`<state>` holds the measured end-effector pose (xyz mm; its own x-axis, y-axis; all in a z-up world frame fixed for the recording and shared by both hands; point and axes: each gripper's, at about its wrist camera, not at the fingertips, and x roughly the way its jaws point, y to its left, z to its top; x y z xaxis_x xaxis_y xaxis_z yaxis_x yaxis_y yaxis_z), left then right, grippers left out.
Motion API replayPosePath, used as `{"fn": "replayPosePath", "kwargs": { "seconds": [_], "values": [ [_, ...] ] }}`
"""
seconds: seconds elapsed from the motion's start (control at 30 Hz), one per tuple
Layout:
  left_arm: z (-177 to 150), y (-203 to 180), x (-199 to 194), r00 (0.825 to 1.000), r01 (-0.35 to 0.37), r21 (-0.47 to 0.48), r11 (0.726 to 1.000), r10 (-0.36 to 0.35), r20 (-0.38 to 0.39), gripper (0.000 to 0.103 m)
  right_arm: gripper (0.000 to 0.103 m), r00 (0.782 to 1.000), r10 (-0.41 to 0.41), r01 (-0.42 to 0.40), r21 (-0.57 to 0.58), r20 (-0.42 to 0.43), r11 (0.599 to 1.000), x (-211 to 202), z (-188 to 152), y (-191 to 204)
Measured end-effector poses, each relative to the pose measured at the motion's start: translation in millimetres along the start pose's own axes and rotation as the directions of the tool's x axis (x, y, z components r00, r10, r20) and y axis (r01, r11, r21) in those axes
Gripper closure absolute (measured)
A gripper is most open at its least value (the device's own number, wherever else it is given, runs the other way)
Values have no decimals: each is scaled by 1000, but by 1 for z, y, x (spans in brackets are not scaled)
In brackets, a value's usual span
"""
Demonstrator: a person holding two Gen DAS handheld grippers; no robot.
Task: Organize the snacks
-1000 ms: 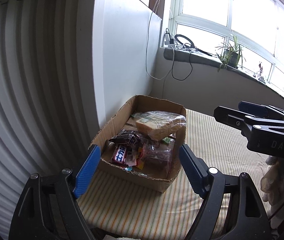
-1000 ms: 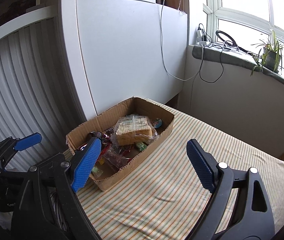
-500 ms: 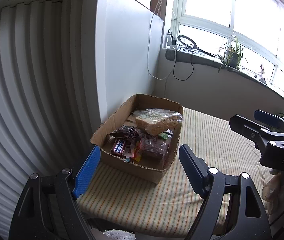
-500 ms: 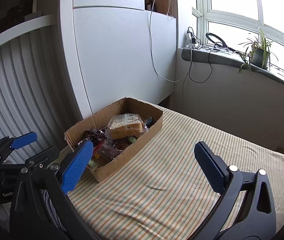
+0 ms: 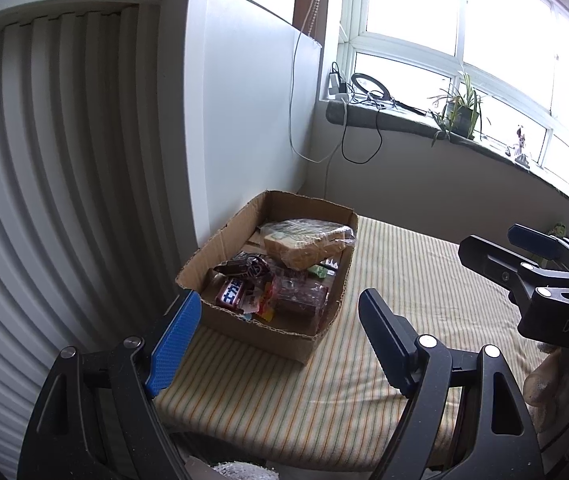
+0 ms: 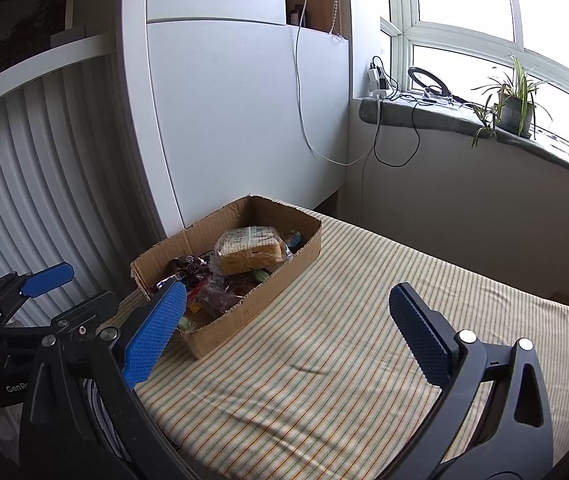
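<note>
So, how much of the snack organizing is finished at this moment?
It looks nearly done or done: the snacks, with a wrapped bread loaf on top, all sit in the cardboard box, and none shows on the striped cloth. Nothing is in hand: the left gripper and right gripper are open and empty. Nothing visible is left.

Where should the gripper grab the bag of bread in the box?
Grab the bagged bread across its two long flat sides, coming down from above. It lies on top of the other snacks in the cardboard box, so its top is free, while the box walls probably block a sideways reach. The right gripper is already open wide.
</note>
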<state>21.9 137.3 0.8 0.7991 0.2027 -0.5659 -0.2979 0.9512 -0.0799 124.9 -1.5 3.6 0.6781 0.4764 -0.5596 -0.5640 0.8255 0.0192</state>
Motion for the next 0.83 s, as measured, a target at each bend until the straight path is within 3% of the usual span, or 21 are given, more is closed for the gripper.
{"fn": "replayPosePath", "kwargs": {
  "seconds": [0.83],
  "values": [
    [-5, -7, 0, 1000, -16, 7, 1000, 16, 0, 22, 0, 1000, -8, 9, 26, -23, 1000, 4, -9, -13]
  ]
}}
